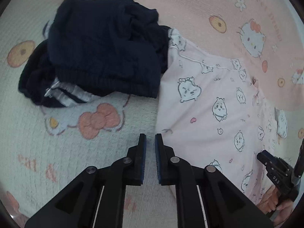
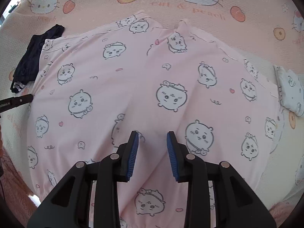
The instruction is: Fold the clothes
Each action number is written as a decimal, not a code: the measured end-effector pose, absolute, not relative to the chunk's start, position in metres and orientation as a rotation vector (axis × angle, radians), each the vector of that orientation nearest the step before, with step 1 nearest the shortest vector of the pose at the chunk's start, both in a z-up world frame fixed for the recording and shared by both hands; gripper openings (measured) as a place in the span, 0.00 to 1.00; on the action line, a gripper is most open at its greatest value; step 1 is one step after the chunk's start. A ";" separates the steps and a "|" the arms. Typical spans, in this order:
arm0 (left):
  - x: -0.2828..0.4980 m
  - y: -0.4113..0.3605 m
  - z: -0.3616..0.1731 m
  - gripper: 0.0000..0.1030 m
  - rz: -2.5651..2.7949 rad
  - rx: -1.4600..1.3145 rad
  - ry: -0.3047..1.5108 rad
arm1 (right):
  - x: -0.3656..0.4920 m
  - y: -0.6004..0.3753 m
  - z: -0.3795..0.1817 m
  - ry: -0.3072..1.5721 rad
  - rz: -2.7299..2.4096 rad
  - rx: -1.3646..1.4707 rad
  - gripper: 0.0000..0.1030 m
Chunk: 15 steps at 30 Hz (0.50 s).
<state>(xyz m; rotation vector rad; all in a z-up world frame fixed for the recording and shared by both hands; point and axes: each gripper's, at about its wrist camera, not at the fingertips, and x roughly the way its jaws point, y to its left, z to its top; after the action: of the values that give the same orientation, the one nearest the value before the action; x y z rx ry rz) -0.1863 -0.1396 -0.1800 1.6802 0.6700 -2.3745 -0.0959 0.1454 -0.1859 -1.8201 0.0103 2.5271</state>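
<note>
Pink pajama bottoms [image 2: 133, 76] printed with cartoon animals lie spread flat on the bed. My right gripper [image 2: 153, 135] hangs over their middle, open, with only flat fabric showing in the gap. In the left wrist view, the left gripper [image 1: 150, 138] stands just off the left edge of the pink pajama bottoms [image 1: 209, 104], above the blanket. Its jaws are a narrow gap apart with nothing between them. One of the right gripper's fingers [image 1: 266, 157] shows at the lower right, with a hand [image 1: 283, 207] below it.
A heap of dark navy clothes [image 1: 102, 53] with striped trim lies left of the pink bottoms, touching their upper corner. A folded white printed piece [image 2: 290, 91] sits off their right side. A cat-print blanket [image 2: 190, 5] covers the bed.
</note>
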 end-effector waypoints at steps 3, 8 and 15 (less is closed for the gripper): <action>-0.186 -0.147 -0.170 0.24 -2.435 1.613 0.684 | -0.090 0.150 -0.178 0.038 2.544 -1.798 0.30; -0.235 -0.159 -0.180 0.26 -2.482 1.655 0.768 | -0.099 0.143 -0.177 -0.036 2.578 -1.825 0.30; -0.272 -0.202 -0.197 0.25 -2.489 1.585 0.880 | -0.128 0.124 -0.177 -0.061 2.600 -1.844 0.31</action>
<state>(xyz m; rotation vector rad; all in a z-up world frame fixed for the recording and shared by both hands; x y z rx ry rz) -0.2720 -0.2023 -0.1971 1.5846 0.8803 -2.4887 -0.1280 0.1235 -0.1772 -1.8437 -0.0612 2.6000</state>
